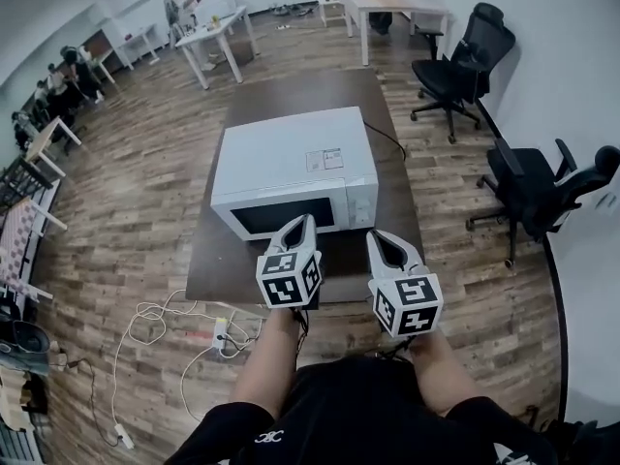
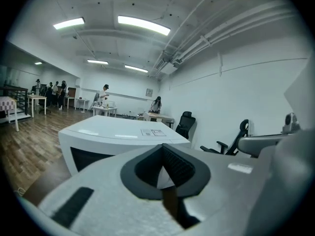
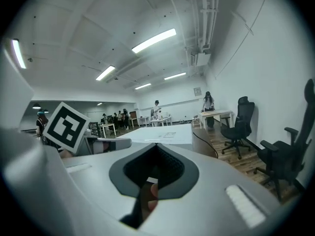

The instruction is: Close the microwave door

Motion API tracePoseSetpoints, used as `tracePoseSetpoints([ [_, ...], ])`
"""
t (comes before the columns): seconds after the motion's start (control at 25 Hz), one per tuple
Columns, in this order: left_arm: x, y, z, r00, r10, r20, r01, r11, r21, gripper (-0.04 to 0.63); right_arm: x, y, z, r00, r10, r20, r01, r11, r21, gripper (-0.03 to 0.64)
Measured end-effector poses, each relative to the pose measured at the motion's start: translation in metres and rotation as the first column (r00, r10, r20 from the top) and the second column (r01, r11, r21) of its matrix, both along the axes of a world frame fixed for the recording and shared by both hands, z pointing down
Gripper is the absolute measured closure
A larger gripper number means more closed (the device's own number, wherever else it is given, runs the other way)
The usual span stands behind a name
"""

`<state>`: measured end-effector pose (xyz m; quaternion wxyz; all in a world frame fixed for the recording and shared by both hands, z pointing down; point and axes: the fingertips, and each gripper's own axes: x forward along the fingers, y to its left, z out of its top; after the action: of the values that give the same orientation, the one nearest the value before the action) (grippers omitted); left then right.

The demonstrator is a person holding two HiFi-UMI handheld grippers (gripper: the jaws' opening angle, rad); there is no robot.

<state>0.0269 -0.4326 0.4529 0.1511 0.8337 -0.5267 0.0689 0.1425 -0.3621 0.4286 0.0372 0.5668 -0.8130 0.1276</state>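
**Microwave door looks shut; both grippers wait in front of it**

Head view: The microwave (image 1: 291, 158) stands mid-surface (image 1: 291, 90) with its door (image 1: 281, 217) facing near. The door appears flush with the front, with no gap that I can make out. The left gripper (image 1: 305, 223) and right gripper (image 1: 376, 237) hover side by side at the near edge and point at the door. Each has its jaws together in a point, with nothing held.

Left gripper view: The left gripper (image 2: 163, 146) has its jaws closed and empty. Beyond them the microwave (image 2: 118, 132) sits a little apart and to the left. Its door (image 2: 88, 156), with a dark window, lies even with the casing.

Right gripper view: The right gripper (image 3: 156, 145) also has its jaws closed tip to tip, on nothing. Only the top of the microwave (image 3: 167, 132) shows past them, so the door is out of sight here.

Handling, as a judgement: the door is likely a light, stiff hinged panel with a smooth, somewhat slippery face. It needs pushing, not gripping. The flat of closed jaws would go against its free edge, away from the hinge. A hard shove might slide the whole oven along the surface.
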Motion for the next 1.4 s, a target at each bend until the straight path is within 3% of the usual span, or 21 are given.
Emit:
tracePoseSetpoints([
  [0.36,-0.093,0.042,-0.054,0.997,-0.082,-0.005,0.082,0.994,0.076,0.584,-0.055,-0.001,-0.011,1.000,-0.011,0.010,0.010,0.999,0.034,0.608],
  [0.72,-0.159,0.065,-0.035,0.989,-0.145,0.010,0.145,0.989,0.040,0.584,-0.090,-0.005,-0.013,0.997,-0.001,-0.082,0.007,0.998,0.070,0.609],
  [1.08,-0.168,0.065,-0.034,0.992,-0.117,-0.037,0.118,0.992,0.033,0.584,-0.106,-0.005,-0.013,0.995,-0.003,-0.103,0.010,0.998,0.060,0.609],
  [1.4,-0.158,0.060,-0.034,0.997,-0.078,-0.021,0.078,0.996,0.036,0.584,-0.104,-0.006,-0.013,0.995,0.006,-0.098,-0.001,0.998,0.056,0.609],
])
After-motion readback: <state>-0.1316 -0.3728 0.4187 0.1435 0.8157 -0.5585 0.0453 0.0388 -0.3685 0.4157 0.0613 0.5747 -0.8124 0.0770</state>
